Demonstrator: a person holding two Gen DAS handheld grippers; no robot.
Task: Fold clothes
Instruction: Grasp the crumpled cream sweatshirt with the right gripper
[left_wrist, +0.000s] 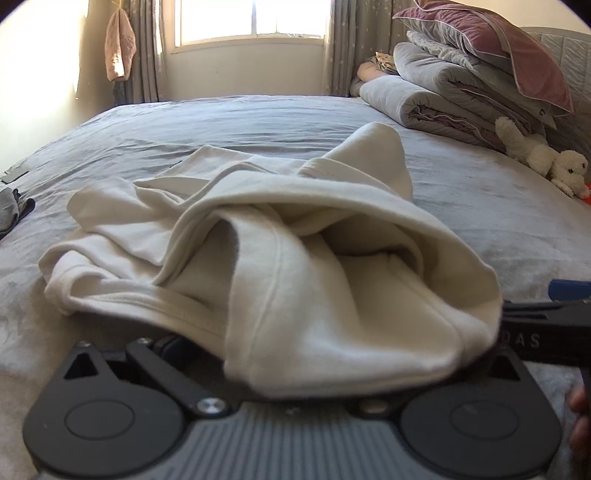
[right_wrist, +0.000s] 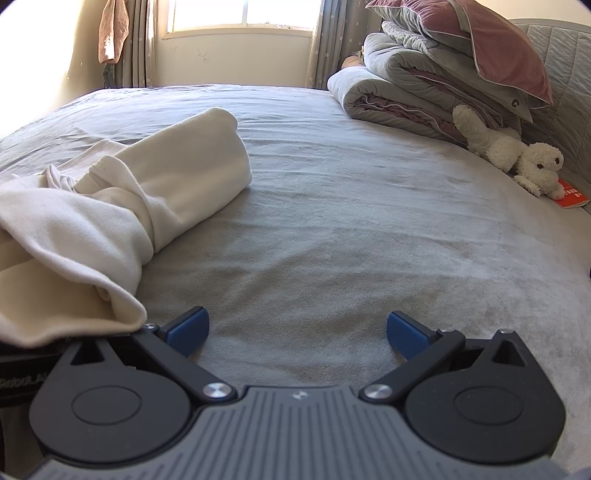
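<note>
A crumpled cream-white cotton garment (left_wrist: 280, 236) lies bunched on a wide bed covered in a grey-blue sheet (left_wrist: 480, 206), its near end draped over the front of the left claw (left_wrist: 332, 369). The cloth hides that claw's fingers, so whether it grips the fabric cannot be told. In the right wrist view the same garment (right_wrist: 110, 206) sits at the left, one rolled part reaching toward the middle of the bed (right_wrist: 332, 221) and a loose fold just beside the left blue fingertip (right_wrist: 188, 328). The right claw (right_wrist: 295, 332) stands spread wide over bare sheet, with nothing between its blue pads. A stack of folded grey and mauve quilts (right_wrist: 424, 85) sits at the far right corner by the padded headboard, a white plush dog (right_wrist: 517, 158) lying against it near a small red booklet (right_wrist: 570, 197). Sun floods a curtained window (left_wrist: 251, 22) beyond the bed.
</note>
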